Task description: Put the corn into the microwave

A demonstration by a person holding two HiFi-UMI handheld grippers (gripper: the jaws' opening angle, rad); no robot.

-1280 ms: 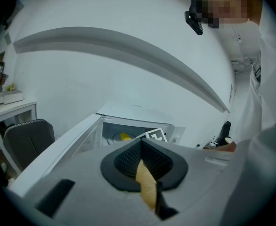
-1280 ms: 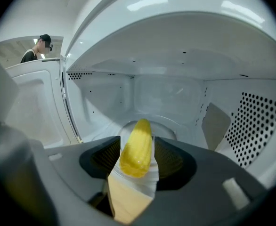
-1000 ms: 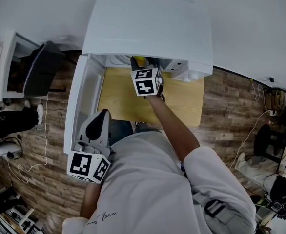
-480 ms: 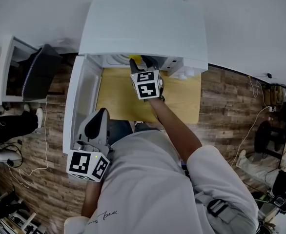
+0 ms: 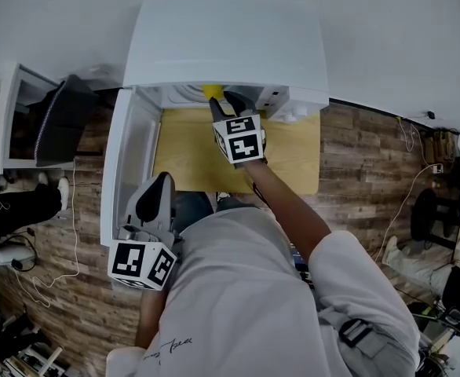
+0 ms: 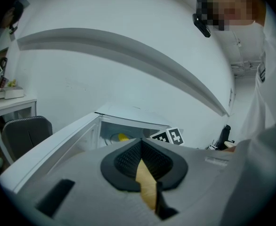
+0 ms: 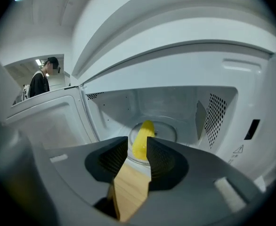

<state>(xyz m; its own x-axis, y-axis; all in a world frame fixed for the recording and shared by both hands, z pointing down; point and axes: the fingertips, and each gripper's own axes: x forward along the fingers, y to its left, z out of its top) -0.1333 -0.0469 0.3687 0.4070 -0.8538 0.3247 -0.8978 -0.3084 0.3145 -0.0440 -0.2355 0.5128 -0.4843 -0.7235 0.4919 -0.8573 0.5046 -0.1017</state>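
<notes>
Corn (image 7: 142,134) sits in my microwave (image 5: 226,45)
It's on the plate (image 7: 168,133) inside, door (image 5: 118,171) open on the left, table (image 5: 289,151) out front.

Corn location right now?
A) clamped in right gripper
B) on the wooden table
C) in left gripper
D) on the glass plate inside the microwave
D: the corn lies on the glass plate in the microwave, past the right gripper, whose jaws have just been closing with nothing between them.

Right arm (image 5: 281,206) stretched forward; right gripper (image 7: 138,147) empty, jaws part-open, just been closing. Left gripper (image 6: 141,149) held back low, jaws together.
</notes>
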